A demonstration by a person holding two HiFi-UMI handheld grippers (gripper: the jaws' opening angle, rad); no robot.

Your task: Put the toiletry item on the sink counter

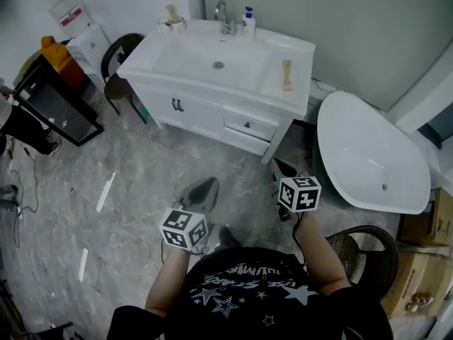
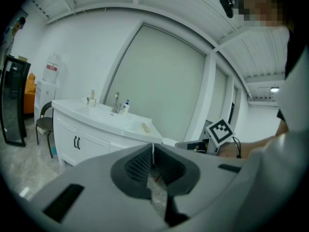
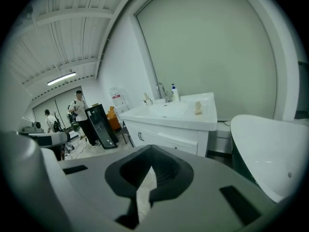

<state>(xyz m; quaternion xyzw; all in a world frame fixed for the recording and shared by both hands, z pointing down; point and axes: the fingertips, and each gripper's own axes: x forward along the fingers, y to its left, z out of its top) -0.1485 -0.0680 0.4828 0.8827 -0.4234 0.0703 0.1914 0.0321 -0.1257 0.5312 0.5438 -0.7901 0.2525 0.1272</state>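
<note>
A white sink counter (image 1: 283,89) stands ahead across the floor. On its right side lies a beige toiletry item (image 1: 287,74), seen too in the left gripper view (image 2: 145,126) and the right gripper view (image 3: 198,108). A pump bottle (image 1: 248,21) stands by the faucet (image 1: 222,14), and a cup (image 1: 172,23) holds brushes at the back left. My left gripper (image 1: 202,191) (image 2: 153,151) and right gripper (image 1: 283,170) (image 3: 150,170) hover low over the floor, well short of the counter. Both are shut with nothing in them.
A white bathtub (image 1: 368,154) lies right of the vanity. A wicker chair (image 1: 362,252) and cardboard boxes (image 1: 425,261) are at my right. A black chair (image 1: 117,61) and black cabinet (image 1: 53,101) stand left. Persons (image 3: 79,111) stand far left.
</note>
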